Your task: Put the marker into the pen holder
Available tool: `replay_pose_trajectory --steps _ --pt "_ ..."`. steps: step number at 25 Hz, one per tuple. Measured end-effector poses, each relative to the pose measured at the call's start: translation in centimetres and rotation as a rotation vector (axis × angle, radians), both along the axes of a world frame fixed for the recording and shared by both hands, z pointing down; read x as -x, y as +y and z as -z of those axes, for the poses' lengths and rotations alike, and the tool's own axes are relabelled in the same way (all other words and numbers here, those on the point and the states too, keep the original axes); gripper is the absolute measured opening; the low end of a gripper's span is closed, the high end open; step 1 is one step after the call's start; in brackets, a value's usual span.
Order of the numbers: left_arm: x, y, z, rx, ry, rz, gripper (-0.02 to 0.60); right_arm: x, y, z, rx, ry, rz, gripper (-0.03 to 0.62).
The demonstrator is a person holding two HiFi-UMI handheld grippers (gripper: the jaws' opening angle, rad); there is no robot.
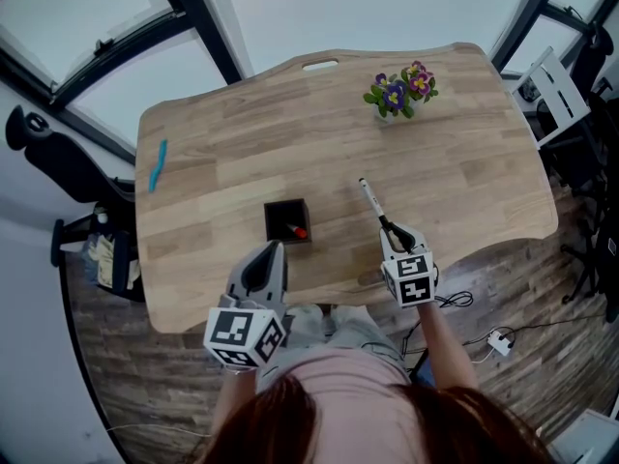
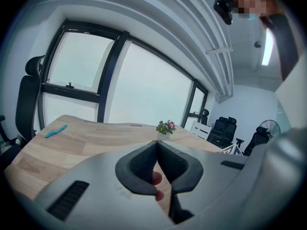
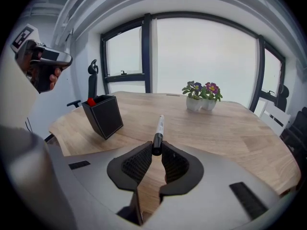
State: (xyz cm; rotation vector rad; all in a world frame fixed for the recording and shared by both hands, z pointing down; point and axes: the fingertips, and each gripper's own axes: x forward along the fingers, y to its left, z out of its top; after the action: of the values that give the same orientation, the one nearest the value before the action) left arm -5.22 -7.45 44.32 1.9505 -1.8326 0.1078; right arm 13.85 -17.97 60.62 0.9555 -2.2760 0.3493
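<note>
Daylit windows (image 2: 144,85) wrap the room behind a pale wooden desk (image 1: 464,162) that stands on a wood-patterned floor. Near the desk's front edge, left of its middle, the left gripper (image 1: 275,251) hangs with its 2 jaws pressed together on nothing, its tip just short of the pen holder (image 1: 287,220). That black, open-topped box stands upright close to the front edge and already carries 1 red-capped pen (image 1: 299,231). To its right, near the same edge, the right gripper (image 1: 392,230) is clenched on the dark tail of the marker (image 1: 372,201), whose white barrel points away toward the far edge and appears to be held clear of the wood. So the pick-up looks done. What is left is to carry the marker leftward over the holder, tip it more upright and let it drop in. Judging from the head view, nothing lies on the bare wood between marker and holder. The red-capped pen takes up 1 side of the opening, and the left gripper sits close to the box, so both may crowd the approach. Elsewhere, a blue strip (image 1: 157,165) lies by the left edge, well apart, and 2 small pots of flowers (image 1: 399,92) stand near the far edge. A dark office chair (image 1: 39,153) waits off the left side, more chairs (image 1: 580,75) are off the right, and cables (image 1: 484,336) trail on the floor.
</note>
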Motion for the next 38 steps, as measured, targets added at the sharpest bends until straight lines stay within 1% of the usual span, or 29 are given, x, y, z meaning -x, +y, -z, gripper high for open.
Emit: replay_pose_trajectory --steps 3,9,15,20,26,33,38 --pt "0.4 0.1 0.2 -0.005 -0.003 -0.007 0.0 0.4 0.0 1.2 -0.024 -0.011 0.002 0.058" --pt "1.3 0.3 0.8 -0.019 -0.006 -0.022 0.002 1.1 0.8 2.8 -0.035 -0.015 0.005 0.058" --pt "2.1 0.3 0.8 -0.025 -0.007 -0.028 0.001 2.3 1.8 4.5 -0.047 -0.042 0.04 0.058" --pt "2.2 0.4 0.9 -0.032 0.0 -0.042 0.001 2.9 2.2 5.9 -0.071 -0.047 0.064 0.058" --pt "2.7 0.4 1.0 -0.038 -0.002 -0.048 0.001 3.4 2.8 7.0 -0.077 -0.061 0.084 0.058" --pt "3.4 0.7 1.1 -0.035 -0.014 -0.037 0.002 4.4 3.1 8.7 -0.086 -0.087 0.142 0.058" --pt "4.0 0.7 1.4 -0.039 -0.022 -0.03 0.0 5.7 3.6 9.7 -0.077 -0.11 0.192 0.058"
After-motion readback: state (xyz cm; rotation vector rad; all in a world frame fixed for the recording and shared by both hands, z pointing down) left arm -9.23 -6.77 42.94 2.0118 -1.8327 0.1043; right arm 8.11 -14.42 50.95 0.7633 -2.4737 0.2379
